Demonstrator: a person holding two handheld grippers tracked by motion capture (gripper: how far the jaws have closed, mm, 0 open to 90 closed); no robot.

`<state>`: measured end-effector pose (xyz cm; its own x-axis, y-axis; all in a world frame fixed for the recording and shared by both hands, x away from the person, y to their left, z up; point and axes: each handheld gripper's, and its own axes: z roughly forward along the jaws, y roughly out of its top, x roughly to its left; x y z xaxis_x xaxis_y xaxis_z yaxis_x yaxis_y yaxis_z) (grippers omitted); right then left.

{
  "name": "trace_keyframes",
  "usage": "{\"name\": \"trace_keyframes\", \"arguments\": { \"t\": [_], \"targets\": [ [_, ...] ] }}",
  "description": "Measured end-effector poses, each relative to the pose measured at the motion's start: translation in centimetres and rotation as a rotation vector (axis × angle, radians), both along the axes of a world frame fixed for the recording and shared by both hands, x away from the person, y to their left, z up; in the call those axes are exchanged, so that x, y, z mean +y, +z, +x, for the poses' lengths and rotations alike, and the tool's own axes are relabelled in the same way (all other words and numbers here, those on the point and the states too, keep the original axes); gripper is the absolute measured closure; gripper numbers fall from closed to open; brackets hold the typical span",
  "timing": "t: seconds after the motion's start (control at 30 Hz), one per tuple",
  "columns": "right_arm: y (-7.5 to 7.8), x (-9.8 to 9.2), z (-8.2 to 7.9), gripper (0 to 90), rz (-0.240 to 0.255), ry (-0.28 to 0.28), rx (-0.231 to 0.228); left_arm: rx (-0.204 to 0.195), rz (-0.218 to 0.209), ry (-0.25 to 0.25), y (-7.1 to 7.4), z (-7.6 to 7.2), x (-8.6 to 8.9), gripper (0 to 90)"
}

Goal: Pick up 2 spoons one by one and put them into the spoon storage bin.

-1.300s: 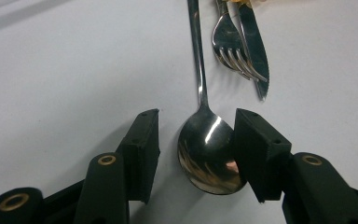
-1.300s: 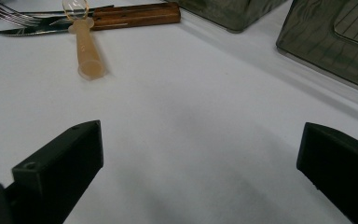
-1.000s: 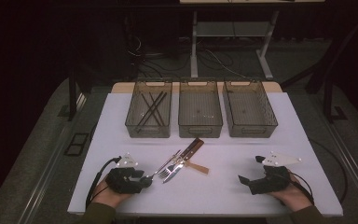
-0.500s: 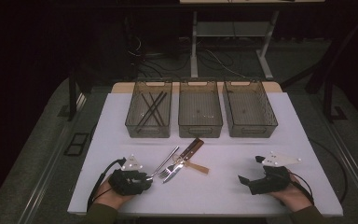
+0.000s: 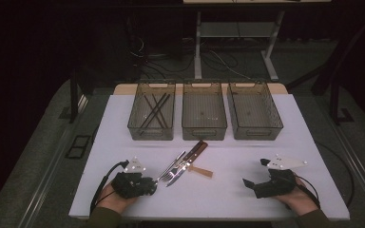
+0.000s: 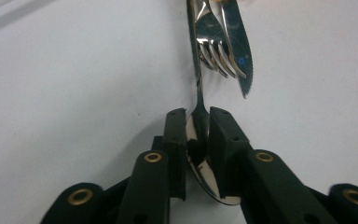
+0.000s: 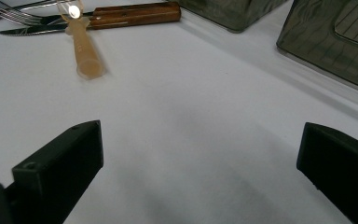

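A: Left gripper (image 6: 198,116) status?

B: Jaws have just been closing and are now pressed on the bowl of a spoon (image 6: 200,140), seen in the left gripper view. Bowl is pinched edge-on between the pads; the handle runs away from the jaws across the white table (image 6: 74,93).

A: Spoon location on the table?

B: Front left, at the near end of a cutlery pile. Just past the jaws a fork (image 6: 214,53) and a serrated knife (image 6: 237,51) are stacked beside the spoon handle, touching it or nearly so.

A: Right gripper (image 7: 200,154)?

B: Jaws are spread wide, nothing between them, bare table underneath. It is held front right, well apart from the pile.

A: Farther out?

B: Wooden knife handles (image 7: 135,14) and a pale plastic utensil (image 7: 84,51) are seen ahead of the right gripper. Three clear bins (image 5: 204,111) are lined up at the far edge; dark sticks lie in the left bin (image 5: 151,114).
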<state>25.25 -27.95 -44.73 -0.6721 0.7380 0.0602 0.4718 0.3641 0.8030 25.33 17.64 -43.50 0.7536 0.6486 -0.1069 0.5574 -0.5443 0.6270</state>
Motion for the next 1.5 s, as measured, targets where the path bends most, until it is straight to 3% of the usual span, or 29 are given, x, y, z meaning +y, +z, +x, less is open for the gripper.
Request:
{"name": "trace_keyframes", "arguments": {
  "t": [0.57,0.83,0.97,1.3,1.5],
  "targets": [
    [0.0,0.0,0.0,0.1,0.002,-0.001,0.000,0.026,-0.102,0.077,0.4,0.4,0.6,89.0],
    [0.0,0.0,0.0,0.1,0.001,0.000,0.000,-0.021,-0.127,0.108,1.0,0.9,1.5,89.2],
    [0.0,0.0,0.0,0.1,0.002,0.002,0.000,-0.048,-0.118,0.090,1.3,1.4,1.7,89.2],
    [0.0,0.0,0.1,0.1,0.001,0.002,0.000,-0.108,-0.154,0.056,2.3,2.7,1.3,89.2],
    [-0.1,0.0,0.1,0.1,0.001,0.002,0.000,-0.117,-0.182,0.041,2.6,3.6,0.9,89.3]
  ]
}}
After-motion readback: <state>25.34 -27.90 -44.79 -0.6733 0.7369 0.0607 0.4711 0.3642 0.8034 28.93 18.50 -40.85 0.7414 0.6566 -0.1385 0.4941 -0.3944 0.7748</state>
